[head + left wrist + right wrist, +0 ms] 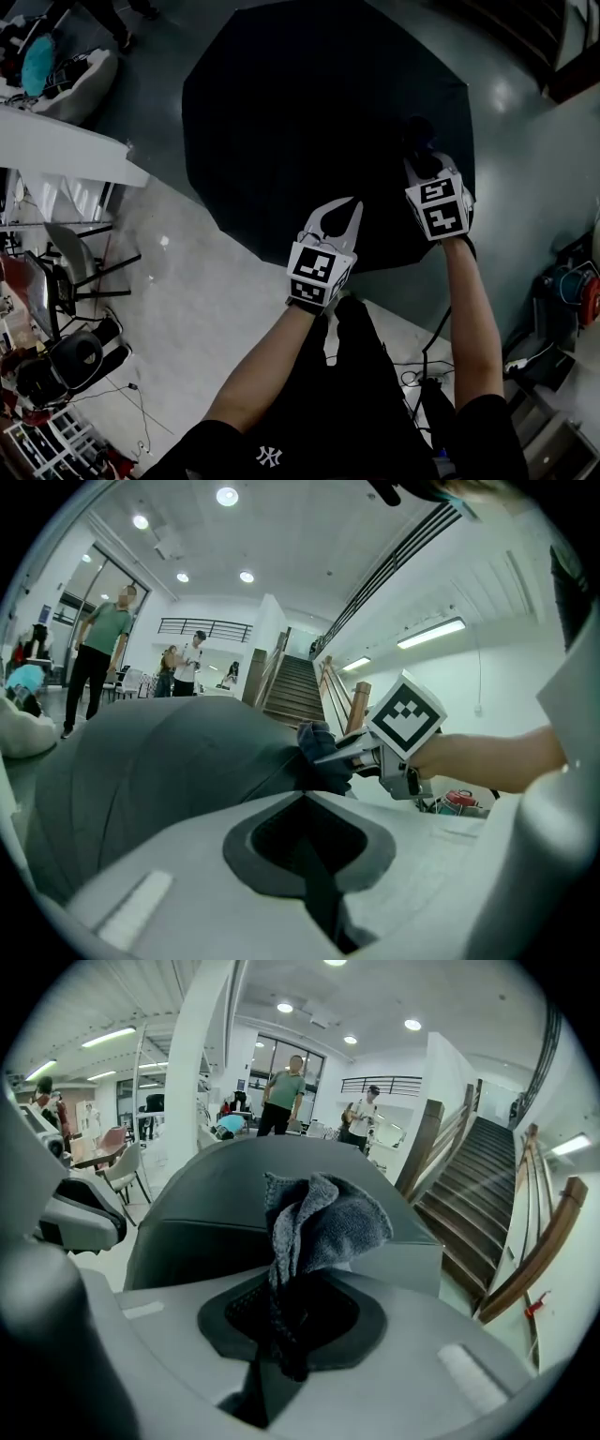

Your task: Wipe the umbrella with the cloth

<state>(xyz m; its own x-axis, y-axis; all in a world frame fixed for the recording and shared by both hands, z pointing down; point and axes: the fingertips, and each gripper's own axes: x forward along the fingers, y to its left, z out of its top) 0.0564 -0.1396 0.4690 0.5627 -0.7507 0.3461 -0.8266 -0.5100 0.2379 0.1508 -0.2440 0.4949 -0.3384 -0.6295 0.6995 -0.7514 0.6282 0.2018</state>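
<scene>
A big black open umbrella (309, 112) lies canopy-up on the floor; it also fills the lower left of the left gripper view (169, 761) and stands ahead in the right gripper view (216, 1204). My right gripper (422, 161) is shut on a bunched dark grey cloth (319, 1218) and holds it over the canopy's right side. The left gripper view shows that cloth (323, 752) touching the canopy, with the right gripper (349, 752) behind it. My left gripper (339, 211) hovers over the canopy's near edge, jaws together and holding nothing.
A white table (56, 150) and chairs (80, 267) stand at the left. Cables (422, 370) and a red device (586, 295) lie at the right. Stairs (478, 1194) rise behind the umbrella. People (286, 1091) stand in the background.
</scene>
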